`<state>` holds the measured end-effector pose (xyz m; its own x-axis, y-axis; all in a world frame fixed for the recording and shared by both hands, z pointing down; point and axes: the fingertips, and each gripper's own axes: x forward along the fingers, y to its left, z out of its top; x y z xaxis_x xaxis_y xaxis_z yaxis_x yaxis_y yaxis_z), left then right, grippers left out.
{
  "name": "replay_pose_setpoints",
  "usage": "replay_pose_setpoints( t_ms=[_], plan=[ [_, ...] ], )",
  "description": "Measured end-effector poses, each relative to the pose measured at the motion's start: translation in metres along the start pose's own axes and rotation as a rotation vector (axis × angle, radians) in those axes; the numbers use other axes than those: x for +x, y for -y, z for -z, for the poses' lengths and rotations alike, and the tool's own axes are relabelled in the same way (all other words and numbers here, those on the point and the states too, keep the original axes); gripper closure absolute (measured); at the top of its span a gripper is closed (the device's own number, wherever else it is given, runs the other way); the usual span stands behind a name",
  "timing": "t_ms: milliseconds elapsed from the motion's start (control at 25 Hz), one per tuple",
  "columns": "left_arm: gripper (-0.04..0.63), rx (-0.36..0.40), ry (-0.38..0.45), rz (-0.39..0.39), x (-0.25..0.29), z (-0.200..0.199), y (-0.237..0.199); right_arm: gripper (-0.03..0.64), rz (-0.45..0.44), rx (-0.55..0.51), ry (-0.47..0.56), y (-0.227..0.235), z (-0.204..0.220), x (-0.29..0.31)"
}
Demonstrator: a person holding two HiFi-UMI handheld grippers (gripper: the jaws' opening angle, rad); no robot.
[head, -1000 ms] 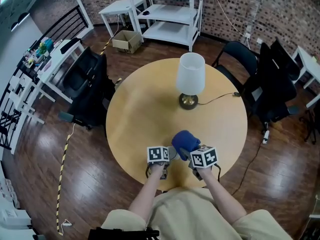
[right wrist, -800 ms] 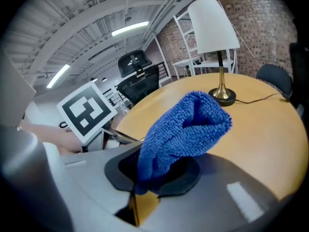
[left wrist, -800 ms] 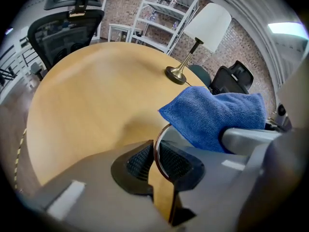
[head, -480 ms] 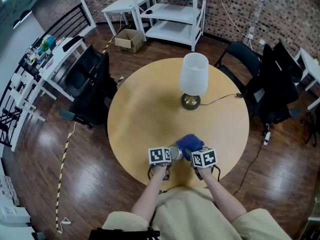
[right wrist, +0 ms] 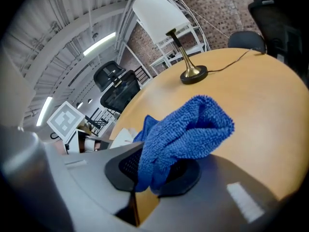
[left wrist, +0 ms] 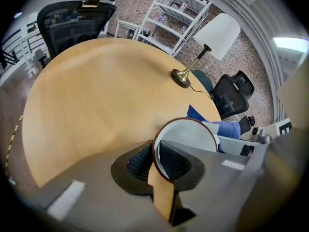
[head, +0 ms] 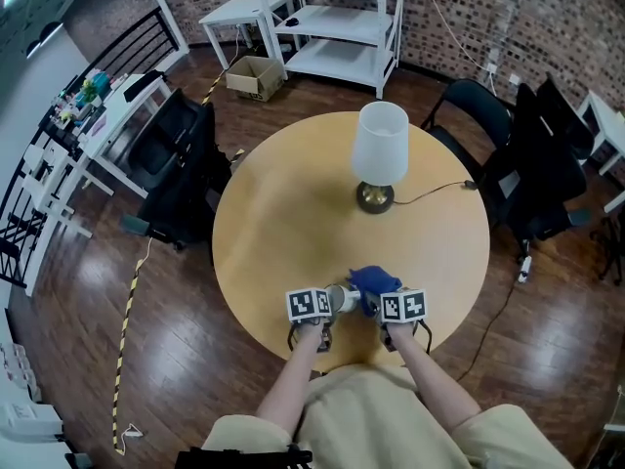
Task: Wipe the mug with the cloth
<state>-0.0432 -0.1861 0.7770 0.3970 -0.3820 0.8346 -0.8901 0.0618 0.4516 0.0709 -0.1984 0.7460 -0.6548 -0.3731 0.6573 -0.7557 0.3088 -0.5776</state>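
Mug, at the tabletop's near edge, is pinched by its rim in the closed left gripper, likely to steady it while the right gripper, clamped on the blue cloth, wipes it.

1. A round wooden tabletop stands on a dark plank floor.
2. A white-shaded lamp sits on it.
3. Black office chairs flank it.
4. White shelving and a cardboard box stand near a brick wall.
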Motion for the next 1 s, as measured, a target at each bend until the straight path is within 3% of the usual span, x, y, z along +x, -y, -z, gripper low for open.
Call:
replay_pose_setpoints(
  t_ms=[120,240,520,640,800,1000],
  plan=[
    [0.563,-0.02,-0.002,0.004,0.001,0.002,-0.004,0.563,-0.022,0.045,-0.018,0.0,0.01,0.007],
    [0.561,-0.042,0.004,0.011,0.001,0.003,-0.008,0.563,-0.033,0.015,-0.076,-0.006,0.026,0.018],
    [0.563,0.034,-0.003,-0.028,-0.001,-0.004,-0.006,0.563,-0.011,-0.081,-0.149,-0.007,0.036,0.024],
    [0.563,0.041,-0.001,-0.023,-0.001,-0.003,0.0,0.56,0.006,-0.089,-0.089,0.004,0.027,0.009],
    [0.565,0.088,-0.013,-0.038,-0.003,-0.003,0.012,0.56,0.047,-0.032,0.069,0.03,0.003,-0.029],
    [0.544,0.099,0.006,-0.034,-0.002,-0.004,0.026,0.558,0.026,-0.012,0.228,0.034,-0.027,-0.072]
  ],
)
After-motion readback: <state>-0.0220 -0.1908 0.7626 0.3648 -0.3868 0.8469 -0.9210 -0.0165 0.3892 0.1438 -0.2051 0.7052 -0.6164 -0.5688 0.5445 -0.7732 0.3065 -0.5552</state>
